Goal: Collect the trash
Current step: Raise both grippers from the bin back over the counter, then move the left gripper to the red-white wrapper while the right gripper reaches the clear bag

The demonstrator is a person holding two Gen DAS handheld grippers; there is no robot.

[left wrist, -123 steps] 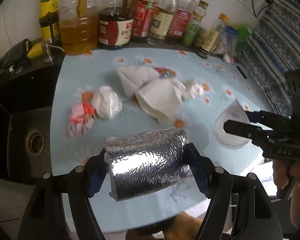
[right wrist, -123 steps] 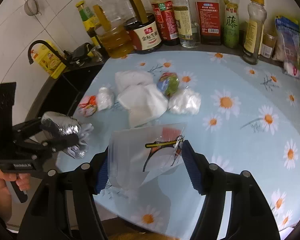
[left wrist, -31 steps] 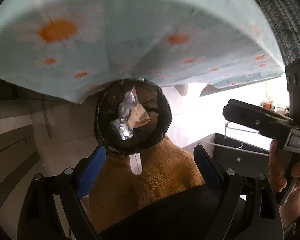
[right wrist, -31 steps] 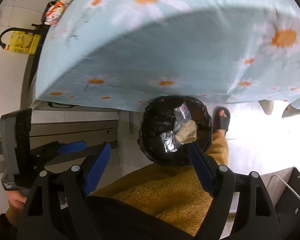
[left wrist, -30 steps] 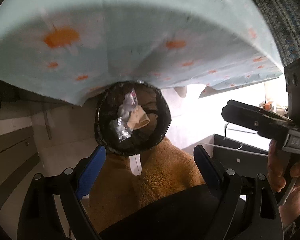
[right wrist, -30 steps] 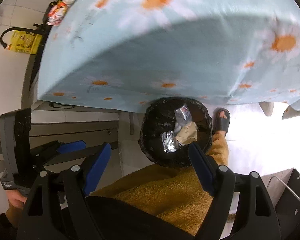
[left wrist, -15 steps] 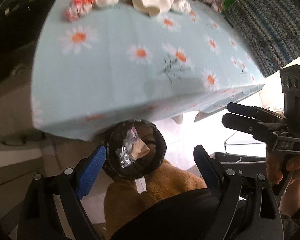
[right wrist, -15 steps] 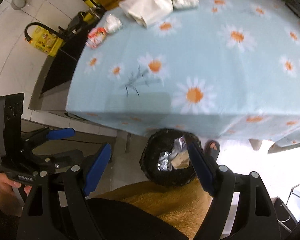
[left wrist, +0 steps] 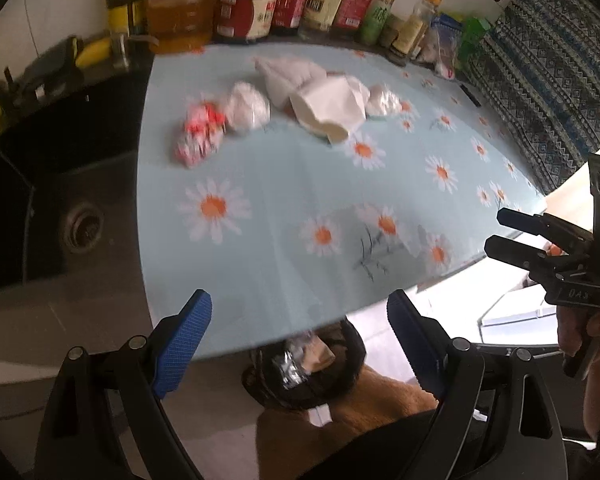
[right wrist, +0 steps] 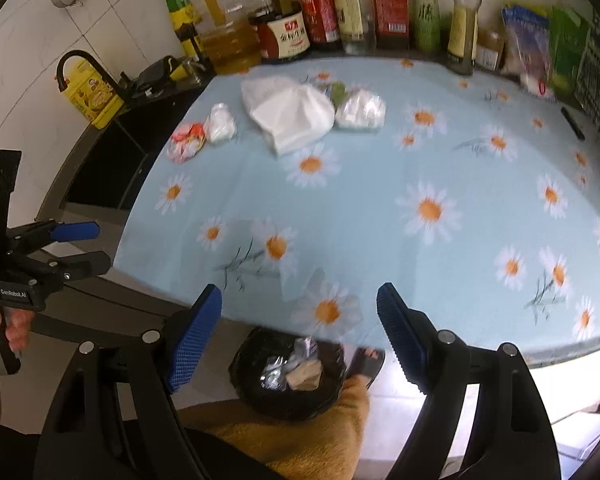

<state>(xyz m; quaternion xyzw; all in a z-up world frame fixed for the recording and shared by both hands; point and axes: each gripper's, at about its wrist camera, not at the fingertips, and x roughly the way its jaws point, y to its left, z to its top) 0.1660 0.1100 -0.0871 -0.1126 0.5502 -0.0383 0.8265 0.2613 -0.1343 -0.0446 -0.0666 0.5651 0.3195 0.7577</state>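
Left claw (left wrist: 298, 320) spread, empty; right claw (right wrist: 300, 328) likewise; trash bin (right wrist: 288, 376) below table (right wrist: 380, 200) edge, blurred.

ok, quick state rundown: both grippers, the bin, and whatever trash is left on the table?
left gripper: open, empty
right gripper: open, empty
trash bin: on the floor at the table edge, black liner, foil and a tan scrap inside
red-and-white wrapper: on the table, uncollected
small white plastic wad: beside the wrapper
white tissue pile: crumpled, mid-table
white plastic bag: bunched, right of the tissue
daisy tablecloth: spread flat
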